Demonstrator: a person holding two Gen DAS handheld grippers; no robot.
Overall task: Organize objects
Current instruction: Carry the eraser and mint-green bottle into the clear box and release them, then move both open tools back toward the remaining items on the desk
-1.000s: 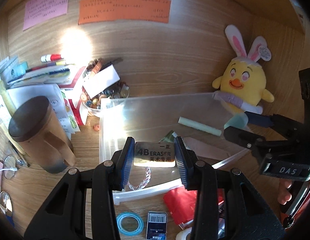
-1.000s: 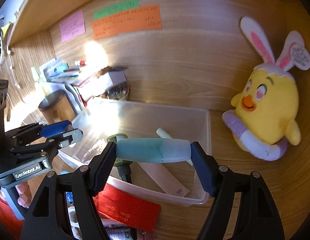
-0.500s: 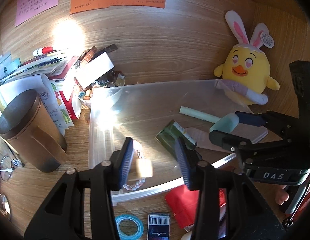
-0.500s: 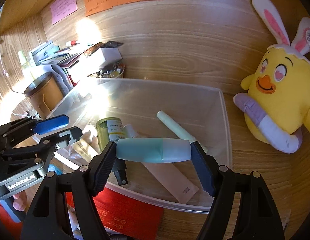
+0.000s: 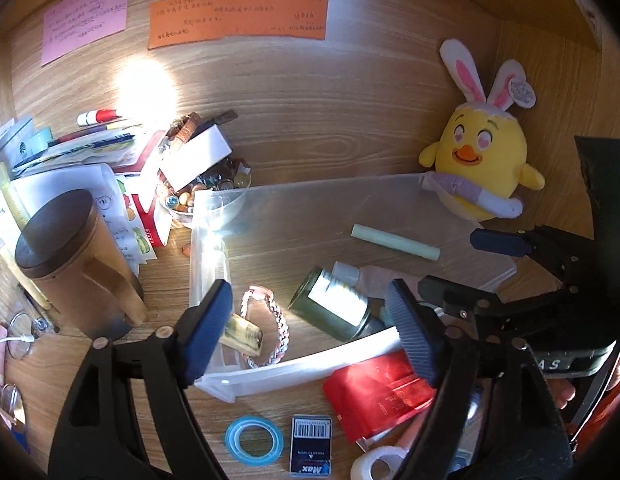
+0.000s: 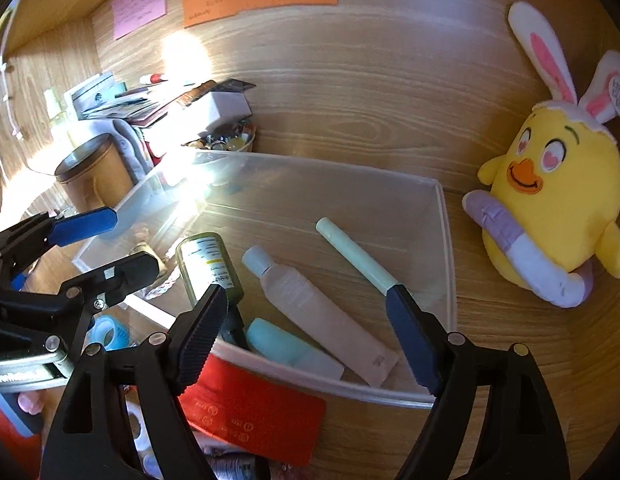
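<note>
A clear plastic bin (image 5: 310,364) (image 6: 445,240) sits on the wooden desk. In it lie an eraser (image 5: 242,334), a bead bracelet (image 5: 276,324), a dark green bottle (image 5: 333,308) (image 6: 208,264), a pink tube (image 6: 317,312), a pale green stick (image 5: 393,242) (image 6: 353,258) and a teal tube (image 6: 290,350). My left gripper (image 5: 310,320) is open and empty above the bin's near left corner. My right gripper (image 6: 306,332) is open and empty above the bin's near edge, over the teal tube.
A yellow chick plush (image 5: 481,176) (image 6: 549,216) stands right of the bin. A brown lidded mug (image 5: 70,256), papers and a bowl of trinkets (image 5: 202,192) crowd the left. A red packet (image 5: 381,392) (image 6: 254,412), blue tape ring (image 5: 254,440), staple box (image 5: 310,444) and white roll (image 5: 377,464) lie in front.
My left gripper opened and the eraser dropped into the bin beside the bracelet. My right gripper opened and the teal tube now lies in the bin's near side.
</note>
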